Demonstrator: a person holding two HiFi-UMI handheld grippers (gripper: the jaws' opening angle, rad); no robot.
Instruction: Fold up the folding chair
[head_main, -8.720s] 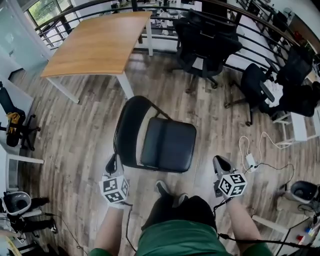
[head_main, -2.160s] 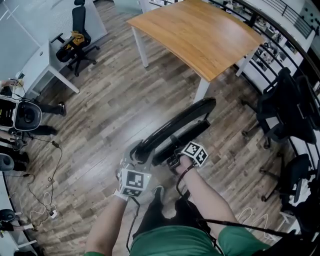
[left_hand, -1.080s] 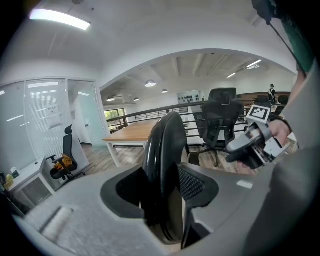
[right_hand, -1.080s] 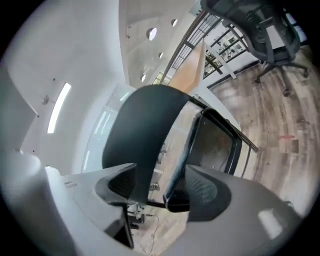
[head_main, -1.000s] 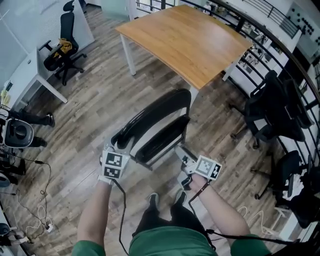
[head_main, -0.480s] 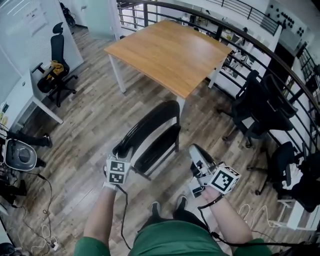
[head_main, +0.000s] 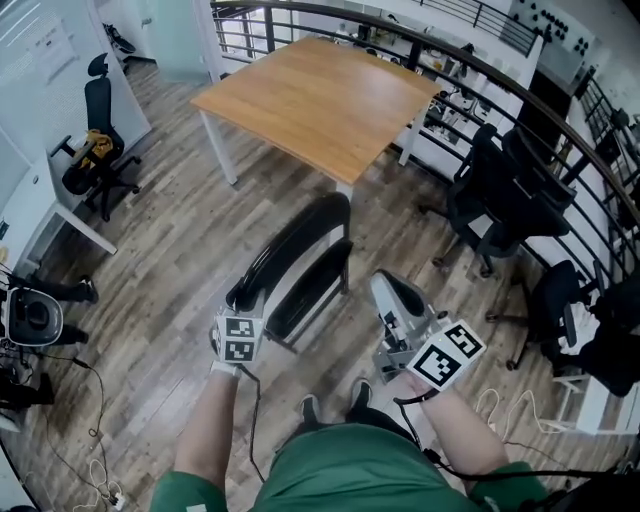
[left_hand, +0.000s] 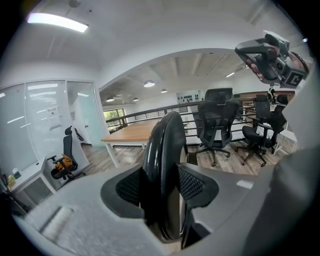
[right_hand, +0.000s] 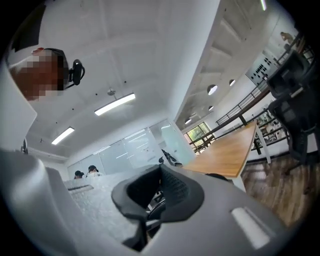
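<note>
The black folding chair (head_main: 300, 265) stands folded flat on the wood floor, its seat (head_main: 312, 288) swung up against the backrest. My left gripper (head_main: 240, 300) is shut on the backrest's rim near its top. In the left gripper view the padded backrest (left_hand: 162, 165) fills the gap between the two pads (left_hand: 192, 184). My right gripper (head_main: 385, 287) is lifted clear of the chair, to its right, with nothing in it. In the right gripper view its jaws (right_hand: 159, 192) are shut together and empty. It also shows high at the right of the left gripper view as a right gripper (left_hand: 267, 55).
A wooden table (head_main: 310, 100) stands just beyond the chair. Black office chairs (head_main: 490, 200) and a curved railing (head_main: 560, 110) are at the right, another office chair (head_main: 95, 135) at the left. Cables (head_main: 95, 470) lie on the floor. The person's feet (head_main: 312, 408) are behind the chair.
My right gripper has come off the chair's seat, risen to the right and closed its jaws. The left gripper keeps its hold on the backrest.
</note>
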